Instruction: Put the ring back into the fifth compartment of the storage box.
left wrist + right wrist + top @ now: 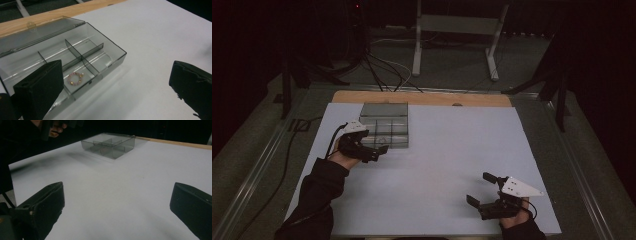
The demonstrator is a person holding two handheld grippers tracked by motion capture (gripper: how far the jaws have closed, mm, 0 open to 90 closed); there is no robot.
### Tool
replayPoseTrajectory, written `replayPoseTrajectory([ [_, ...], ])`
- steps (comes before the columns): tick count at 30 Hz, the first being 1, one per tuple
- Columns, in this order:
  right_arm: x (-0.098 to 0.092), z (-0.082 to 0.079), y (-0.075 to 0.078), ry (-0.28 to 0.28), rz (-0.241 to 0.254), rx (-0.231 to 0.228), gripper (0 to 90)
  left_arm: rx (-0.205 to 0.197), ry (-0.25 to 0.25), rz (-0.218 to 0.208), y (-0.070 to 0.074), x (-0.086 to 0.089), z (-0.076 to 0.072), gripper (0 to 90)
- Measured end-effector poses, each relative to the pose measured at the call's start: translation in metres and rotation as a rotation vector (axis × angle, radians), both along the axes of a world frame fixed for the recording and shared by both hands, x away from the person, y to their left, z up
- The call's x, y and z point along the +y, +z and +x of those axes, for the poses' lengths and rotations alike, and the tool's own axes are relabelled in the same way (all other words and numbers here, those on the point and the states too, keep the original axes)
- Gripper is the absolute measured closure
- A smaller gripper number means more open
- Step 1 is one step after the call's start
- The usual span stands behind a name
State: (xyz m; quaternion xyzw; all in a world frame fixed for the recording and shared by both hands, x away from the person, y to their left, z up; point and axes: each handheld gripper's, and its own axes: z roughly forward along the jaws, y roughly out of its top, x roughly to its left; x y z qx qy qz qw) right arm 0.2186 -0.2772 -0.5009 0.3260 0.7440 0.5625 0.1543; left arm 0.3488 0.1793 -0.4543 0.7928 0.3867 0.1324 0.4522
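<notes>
Clear plastic box (384, 125) near the far left corner of the worktop (452, 150), lid swung back flat toward the wooden far edge (422, 98). Divided inside into small compartments. Bead bracelet (75, 78) lying in one compartment on the near side of the box, pink beads with a few gold ones, flat on the floor of the compartment, touching no divider as far as can be told.

Left gripper (379, 150) just beside the near left corner of the box, jaws wide apart, nothing between them; bracelet beyond the left jaw in the left gripper view.

Right gripper (484, 192) near the near right corner of the worktop, well apart from the box, jaws spread wide over bare white surface, nothing held.
</notes>
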Motion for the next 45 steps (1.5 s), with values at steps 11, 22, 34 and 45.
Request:
replayPoseTrajectory([
  [11,0.0,0.0,0.0,0.001,0.003,0.002,0.0,-0.025,-0.007,-0.009,-0.015,0.016,-0.031,0.8],
  [22,0.001,0.0,0.0,0.004,-0.001,0.002,0.0,-0.012,-0.028,-0.065,-0.036,0.031,-0.065,0.8],
  [34,0.001,0.0,0.0,0.01,0.002,0.002,0.0,-0.028,-0.073,-0.076,-0.061,0.037,-0.094,0.8],
  [45,0.003,0.001,-0.001,0.024,-0.001,0.006,0.0,-0.045,-0.127,-0.041,-0.07,0.031,-0.101,0.8],
])
